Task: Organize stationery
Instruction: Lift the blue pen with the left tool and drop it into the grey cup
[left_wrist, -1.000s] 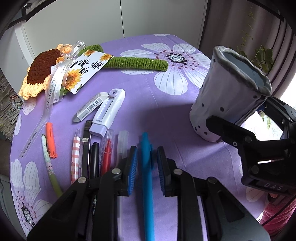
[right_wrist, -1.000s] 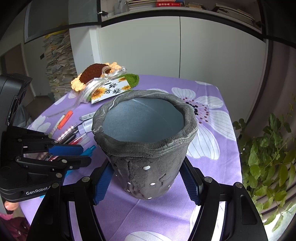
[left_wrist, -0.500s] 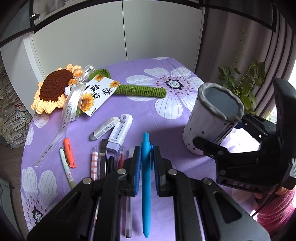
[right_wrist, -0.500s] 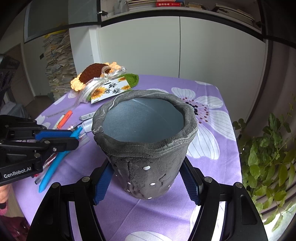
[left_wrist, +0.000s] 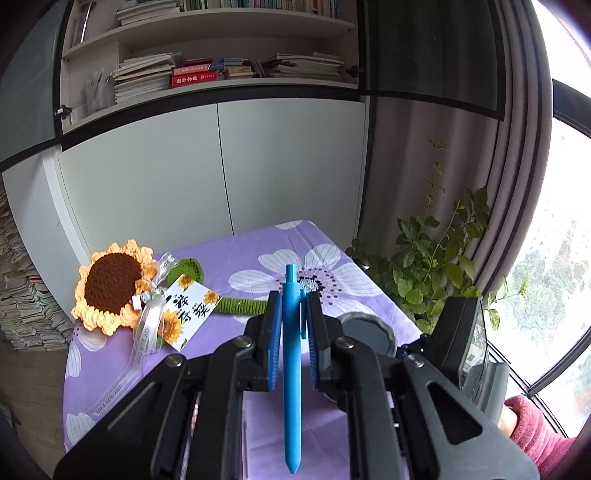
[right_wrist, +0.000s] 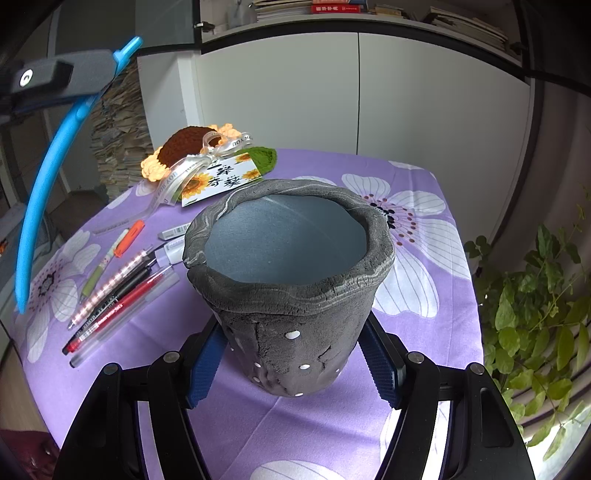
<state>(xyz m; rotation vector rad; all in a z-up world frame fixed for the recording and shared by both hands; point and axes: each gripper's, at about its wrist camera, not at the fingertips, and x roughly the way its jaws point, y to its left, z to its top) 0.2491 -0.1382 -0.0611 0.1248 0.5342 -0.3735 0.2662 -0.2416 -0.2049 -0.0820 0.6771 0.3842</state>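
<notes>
Now the purple flowered tablecloth (right_wrist: 436, 302) is seen from much higher in the left wrist view than a second ago, and shelves of books (left_wrist: 207, 72) are brought into sight above the white cupboard doors. The grey pen pot (right_wrist: 288, 280) is kept upright on the cloth exactly as before, clamped at its lower wall between the blue pads of the right gripper (right_wrist: 291, 369), whose jaws are spread wide around it. The left gripper (left_wrist: 292, 341) has been raised well clear of the table; its jaws have just been closing and are now pressed onto the blue pen (left_wrist: 291, 369), which a second ago was lying on the cloth between open pads. The pen is held tip down, its clicker end uppermost, up and to the left of the pot in the right wrist view. The crocheted sunflower (left_wrist: 110, 288) with its ribbon and card is left at the far side. The remaining pens (right_wrist: 118, 291) are left lying in a row beside the pot.
</notes>
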